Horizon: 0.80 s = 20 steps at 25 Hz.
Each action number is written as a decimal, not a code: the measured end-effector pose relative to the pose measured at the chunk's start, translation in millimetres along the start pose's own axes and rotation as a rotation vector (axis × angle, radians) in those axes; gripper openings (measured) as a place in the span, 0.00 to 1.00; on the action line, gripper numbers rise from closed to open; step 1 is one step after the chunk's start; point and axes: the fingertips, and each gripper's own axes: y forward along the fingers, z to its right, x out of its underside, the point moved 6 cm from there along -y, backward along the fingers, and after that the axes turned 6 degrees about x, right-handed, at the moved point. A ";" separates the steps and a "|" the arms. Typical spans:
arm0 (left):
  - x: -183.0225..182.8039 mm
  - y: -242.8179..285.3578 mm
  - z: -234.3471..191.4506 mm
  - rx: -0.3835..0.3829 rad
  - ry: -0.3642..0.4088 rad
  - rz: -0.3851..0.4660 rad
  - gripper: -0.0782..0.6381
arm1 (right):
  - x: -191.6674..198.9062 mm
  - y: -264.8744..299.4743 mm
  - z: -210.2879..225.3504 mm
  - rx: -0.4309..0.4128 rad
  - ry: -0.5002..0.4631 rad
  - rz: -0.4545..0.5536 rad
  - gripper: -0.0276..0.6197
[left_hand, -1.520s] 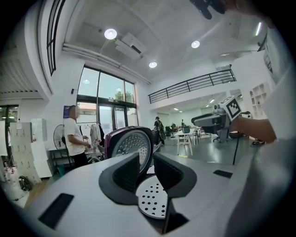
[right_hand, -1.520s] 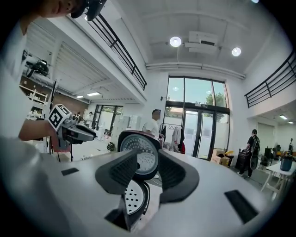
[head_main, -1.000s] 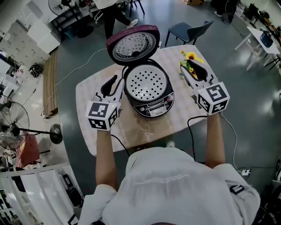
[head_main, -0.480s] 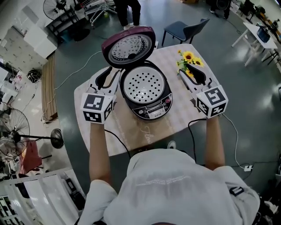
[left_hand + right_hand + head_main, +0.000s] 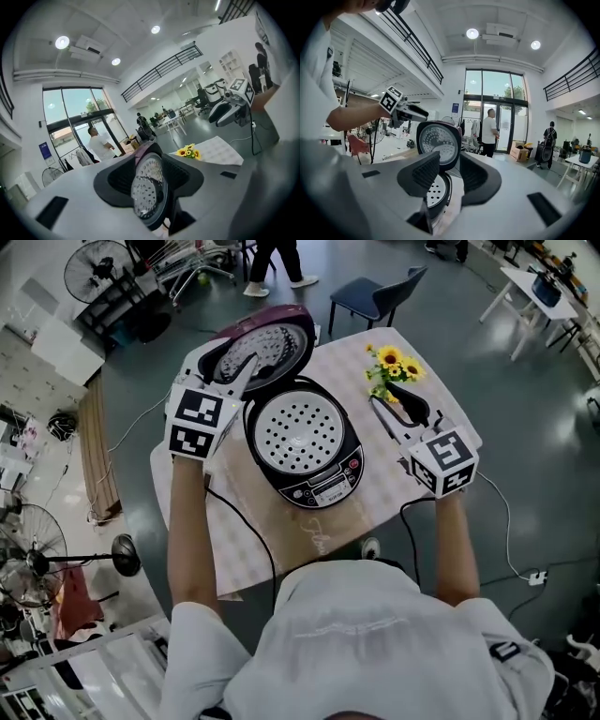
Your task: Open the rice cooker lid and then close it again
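The black rice cooker (image 5: 302, 442) stands on the table with its perforated inner plate showing. Its purple lid (image 5: 272, 341) stands up open at the back. My left gripper (image 5: 234, 367) is raised over the lid's inner face, and its jaws are opening. In the left gripper view the lid (image 5: 146, 199) is seen edge-on between the jaws of the left gripper (image 5: 150, 180), and the pads are not pressing on it. My right gripper (image 5: 386, 404) hovers right of the cooker, open and empty. In the right gripper view, its jaws (image 5: 449, 176) frame the lid (image 5: 438, 143) farther off.
A bunch of sunflowers (image 5: 389, 367) sits on the table (image 5: 281, 521) just beyond the right gripper. A power cord (image 5: 248, 531) runs off the near edge. A dark chair (image 5: 375, 296) stands behind the table, and a person (image 5: 277, 263) walks farther back.
My left gripper has risen from beside the cooker's left flank, moved away to the lid and rolled; its jaws stand wider. The right gripper has stayed in place.
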 end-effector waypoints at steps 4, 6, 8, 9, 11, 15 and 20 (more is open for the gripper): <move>0.4 31.4 -18.1 0.061 0.096 -0.081 0.42 | 7.4 3.9 2.2 0.005 0.009 -0.030 0.28; 3.4 45.1 -26.8 0.084 0.134 -0.128 0.44 | 10.8 6.4 1.8 0.004 0.011 -0.049 0.28; 6.5 54.3 -35.1 0.096 0.151 -0.161 0.44 | 13.3 10.4 -0.4 -0.004 0.005 -0.064 0.27; 7.9 57.5 -38.4 0.098 0.155 -0.170 0.44 | 14.6 12.6 -1.8 -0.008 0.002 -0.069 0.27; 10.0 61.7 -42.8 0.100 0.156 -0.181 0.44 | 18.1 15.8 -4.0 -0.012 0.004 -0.078 0.27; 9.0 62.9 -48.9 0.096 0.132 -0.178 0.44 | 24.4 17.0 -6.5 -0.016 0.016 -0.097 0.27; 10.9 67.4 -50.4 0.088 0.131 -0.233 0.44 | 25.7 13.8 -7.5 -0.016 0.022 -0.096 0.27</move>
